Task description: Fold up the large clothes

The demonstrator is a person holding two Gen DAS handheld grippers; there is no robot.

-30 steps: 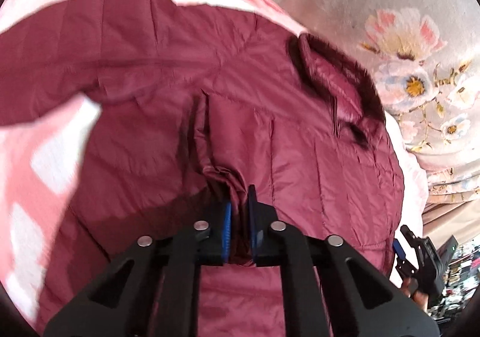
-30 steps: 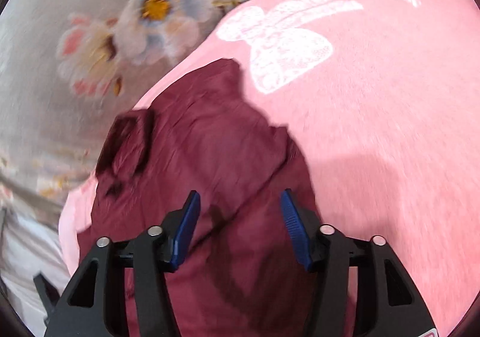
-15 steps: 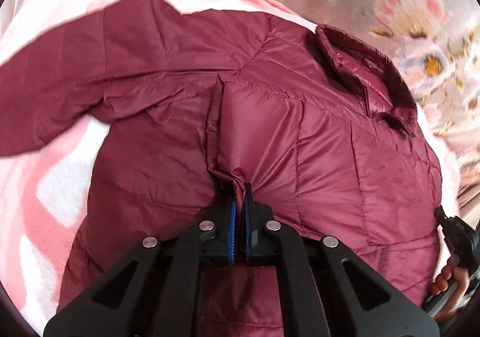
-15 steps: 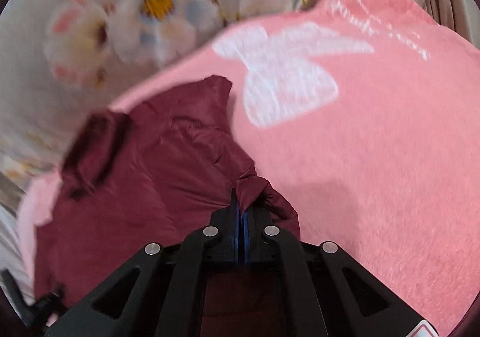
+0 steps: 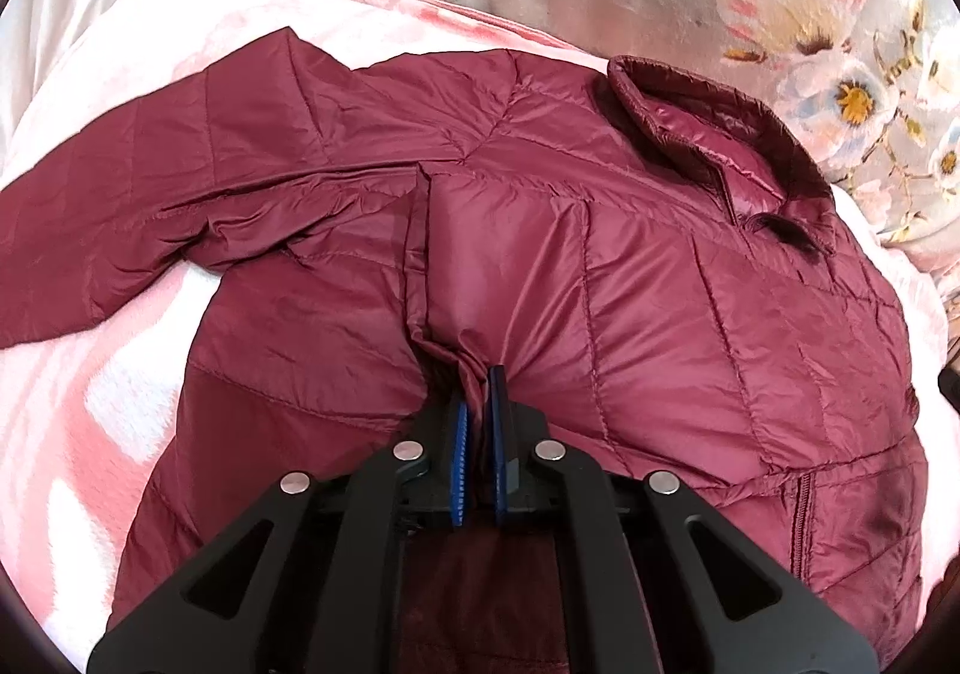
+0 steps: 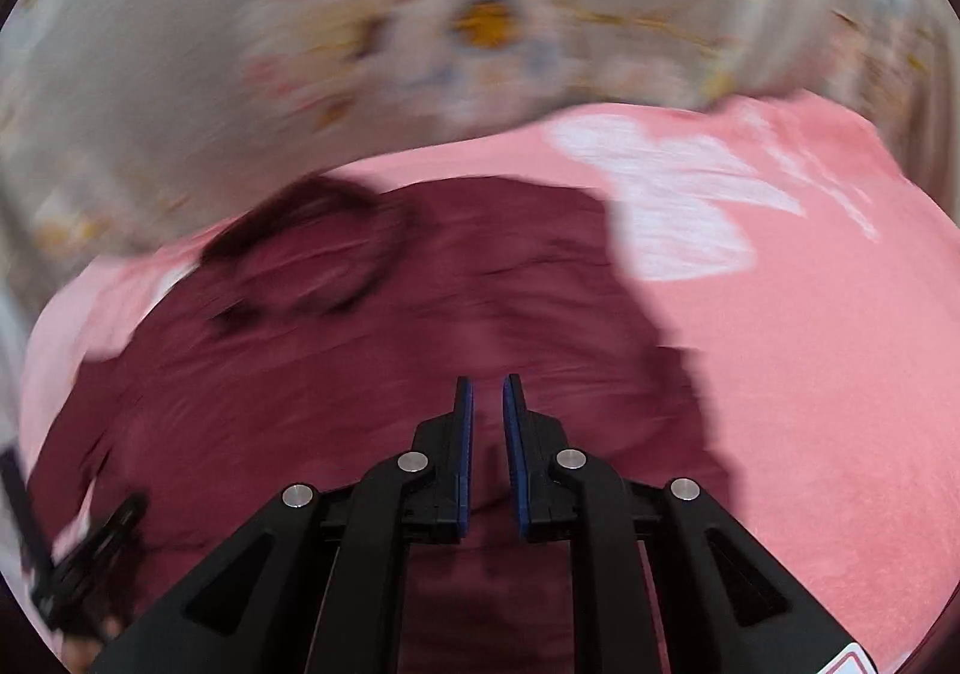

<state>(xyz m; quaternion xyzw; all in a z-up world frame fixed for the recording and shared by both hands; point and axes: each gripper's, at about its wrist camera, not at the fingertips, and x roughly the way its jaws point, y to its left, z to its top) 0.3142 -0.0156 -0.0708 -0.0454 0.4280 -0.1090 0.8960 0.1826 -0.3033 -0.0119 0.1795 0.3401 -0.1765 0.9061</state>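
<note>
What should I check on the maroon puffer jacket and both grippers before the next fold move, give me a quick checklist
1. Left gripper clamped on jacket fabric: ok, a pinched fold of the maroon jacket sits between its pads.
2. Right gripper free of fabric: ok, its jaws are opening with a gap and nothing between them.
3. Left sleeve folded in: not ok, it lies spread out over the pink blanket.
4. Collar flat: not ok, it stands up.
5. Right side already folded over the body: cannot tell, the right wrist view is blurred.
6. Jacket fully on the blanket: ok as far as both views show.
</note>
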